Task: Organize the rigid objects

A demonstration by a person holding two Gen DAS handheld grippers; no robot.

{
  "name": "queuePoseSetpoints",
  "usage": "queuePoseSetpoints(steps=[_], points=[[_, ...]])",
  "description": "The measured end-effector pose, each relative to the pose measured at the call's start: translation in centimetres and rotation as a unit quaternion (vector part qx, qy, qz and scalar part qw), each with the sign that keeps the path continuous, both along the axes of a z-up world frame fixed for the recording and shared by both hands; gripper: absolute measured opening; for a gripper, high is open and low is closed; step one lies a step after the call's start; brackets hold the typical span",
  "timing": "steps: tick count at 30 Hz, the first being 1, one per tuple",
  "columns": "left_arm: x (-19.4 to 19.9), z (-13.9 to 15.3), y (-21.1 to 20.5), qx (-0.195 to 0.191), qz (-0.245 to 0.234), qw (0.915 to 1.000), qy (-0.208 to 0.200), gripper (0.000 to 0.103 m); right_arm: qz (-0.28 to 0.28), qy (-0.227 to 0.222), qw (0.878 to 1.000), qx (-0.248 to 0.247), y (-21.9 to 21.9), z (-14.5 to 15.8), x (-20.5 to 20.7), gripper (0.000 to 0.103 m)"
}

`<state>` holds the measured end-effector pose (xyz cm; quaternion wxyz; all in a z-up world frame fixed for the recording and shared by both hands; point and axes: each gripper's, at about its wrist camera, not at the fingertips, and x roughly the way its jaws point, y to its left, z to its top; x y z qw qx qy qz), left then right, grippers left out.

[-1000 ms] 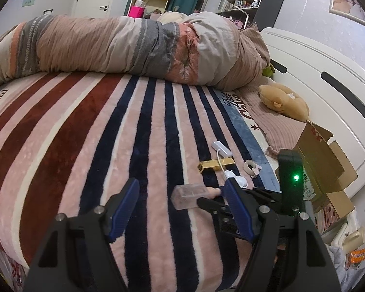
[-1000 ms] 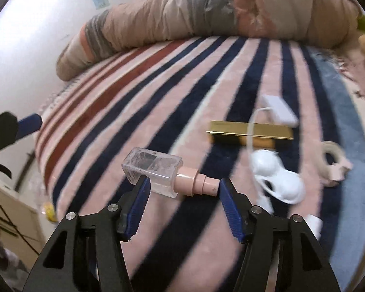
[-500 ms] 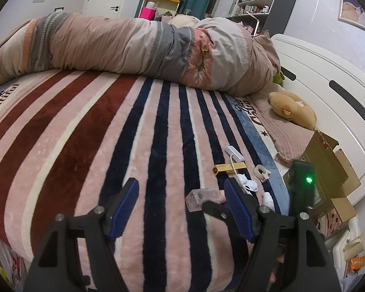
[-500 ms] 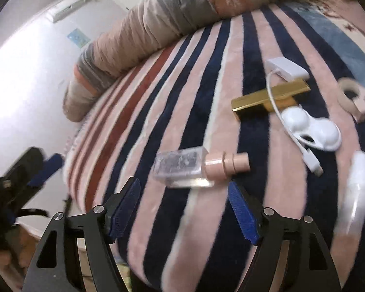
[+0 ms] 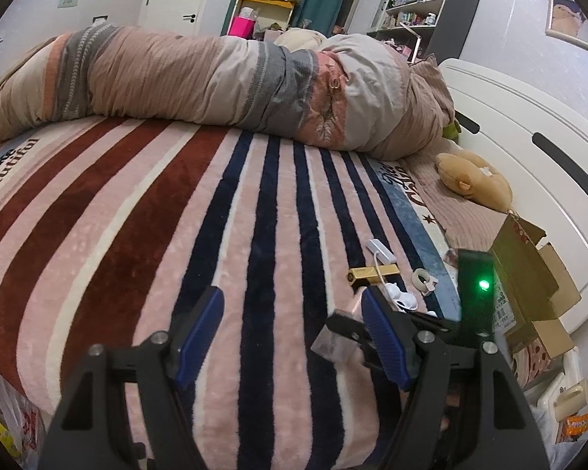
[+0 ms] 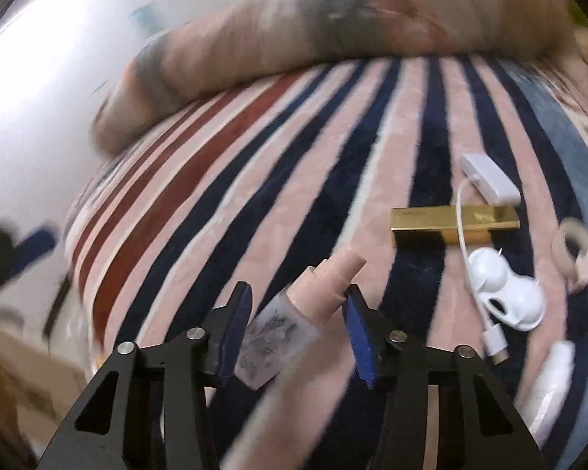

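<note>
A clear spray bottle point(image 6: 274, 333) with a pink cap sits slantwise between my right gripper's point(image 6: 297, 293) blue pads, cap pointing away. The jaws are closing, one pad on the clear body and the other at the pink collar. The right wrist view is blurred. In the left wrist view the same bottle point(image 5: 333, 346) shows just above the striped blanket point(image 5: 176, 235), partly behind my finger. My left gripper point(image 5: 292, 297) hangs open over the blanket with nothing in it. A gold box point(image 6: 450, 221), a white adapter point(image 6: 490, 178) with cable, a white case point(image 6: 505, 290) and a tape roll point(image 6: 576, 243) lie to the right.
A white tube point(image 6: 548, 387) lies near the bed's right edge. An open cardboard box point(image 5: 529, 274) stands beside the bed by the white headboard point(image 5: 529, 117). A rolled duvet point(image 5: 215, 78) runs across the far side, with a plush toy point(image 5: 474, 184) at the right.
The right jaws spread wide around the lying bottle, then closed in on it. The bottle turned from crosswise to pointing away. The left gripper stayed open and barely shifted.
</note>
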<state>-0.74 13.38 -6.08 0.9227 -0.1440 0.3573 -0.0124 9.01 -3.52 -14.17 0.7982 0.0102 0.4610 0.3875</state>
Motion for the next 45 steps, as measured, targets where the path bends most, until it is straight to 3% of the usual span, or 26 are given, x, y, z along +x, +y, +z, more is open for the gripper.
queuePoseSetpoints(steps=[10,12,13,19,23,25,27,31,34,40,45], points=[[0.0,0.6,-1.0,0.002,-0.014,0.9999,-0.004,0.070,0.054,0.034,0.997,0.041,-5.1,1.3,-0.9,0.025],[-0.1,0.7,-1.0,0.004,-0.013,0.9999,-0.005,0.070,0.049,0.017,0.998,0.018,-5.6,2.2,-1.3,0.025],[-0.1,0.7,-1.0,0.004,-0.012,0.9999,-0.005,0.070,0.048,0.013,0.999,0.016,-5.8,2.7,-1.3,0.020],[0.0,0.5,-0.8,0.005,-0.009,1.0000,-0.003,0.070,0.054,-0.020,0.998,-0.008,-5.8,4.8,-1.7,0.020],[0.2,0.3,-0.8,0.000,-0.010,0.9999,-0.001,0.070,0.049,0.003,0.999,-0.012,-3.7,2.1,-0.4,0.021],[0.2,0.2,-0.7,0.003,-0.009,1.0000,0.002,0.070,0.034,-0.002,0.999,0.008,-2.7,1.1,0.3,0.022],[0.2,0.1,-0.5,0.004,-0.004,1.0000,0.004,0.070,0.018,0.020,0.999,0.020,-1.6,0.0,1.1,0.024],[0.1,-0.1,0.2,0.003,0.005,1.0000,0.007,0.070,0.029,0.006,0.999,-0.030,1.0,-1.6,0.4,0.024],[0.2,-0.5,0.6,0.000,0.008,0.9999,0.010,0.070,0.029,0.001,0.999,-0.028,0.8,-1.9,-0.3,0.024],[0.7,-1.1,0.6,-0.023,-0.006,0.9996,0.017,0.070,0.025,-0.027,0.999,-0.027,-0.7,-0.5,-1.5,0.022],[2.0,-0.9,-0.4,-0.074,-0.049,0.9960,0.012,0.070,0.043,-0.074,0.996,0.012,-2.4,3.5,-4.0,0.022]])
